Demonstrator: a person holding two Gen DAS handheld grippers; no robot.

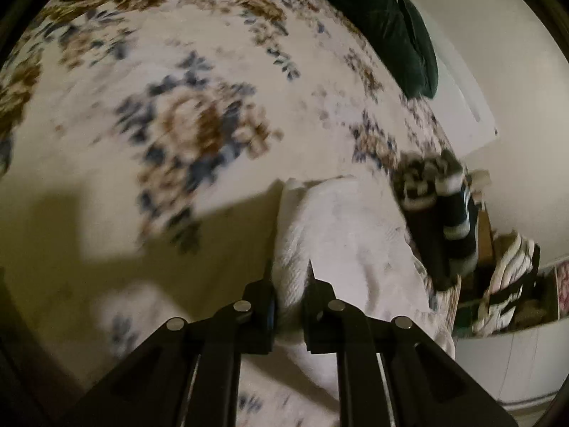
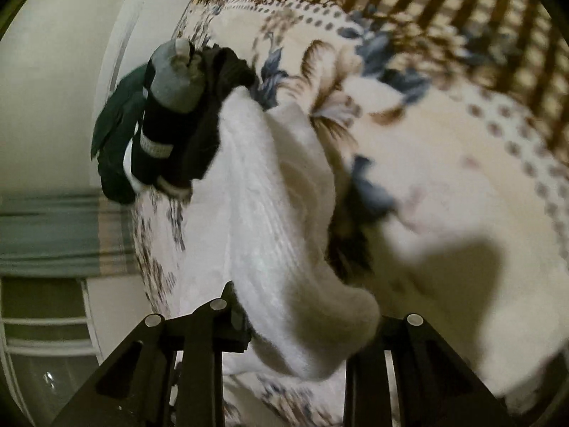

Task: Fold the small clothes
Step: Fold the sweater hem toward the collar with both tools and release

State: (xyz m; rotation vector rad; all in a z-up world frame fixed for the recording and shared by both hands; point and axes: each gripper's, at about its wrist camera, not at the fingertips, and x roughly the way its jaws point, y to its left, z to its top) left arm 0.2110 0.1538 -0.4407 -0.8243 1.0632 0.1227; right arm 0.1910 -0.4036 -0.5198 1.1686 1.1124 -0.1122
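Note:
A white ribbed knit garment [image 1: 341,227] lies on the floral bedspread [image 1: 185,82]. In the left wrist view my left gripper [image 1: 288,274] is shut on one edge of it, a fold of white cloth pinched between the two black fingers. In the right wrist view the same white garment [image 2: 270,192] runs in a long band away from my right gripper [image 2: 302,302]. Its bunched end fills the gap between the jaws and covers the right fingertip. The left finger [image 2: 227,295] presses against the cloth.
A heap of dark socks with pale stripes [image 1: 437,213] [image 2: 170,106] sits just past the garment's far end, beside a dark green cloth [image 2: 113,131]. A dark green pillow [image 1: 384,25] lies at the bed's far edge by the wall. The bedspread [image 2: 444,178] stretches right.

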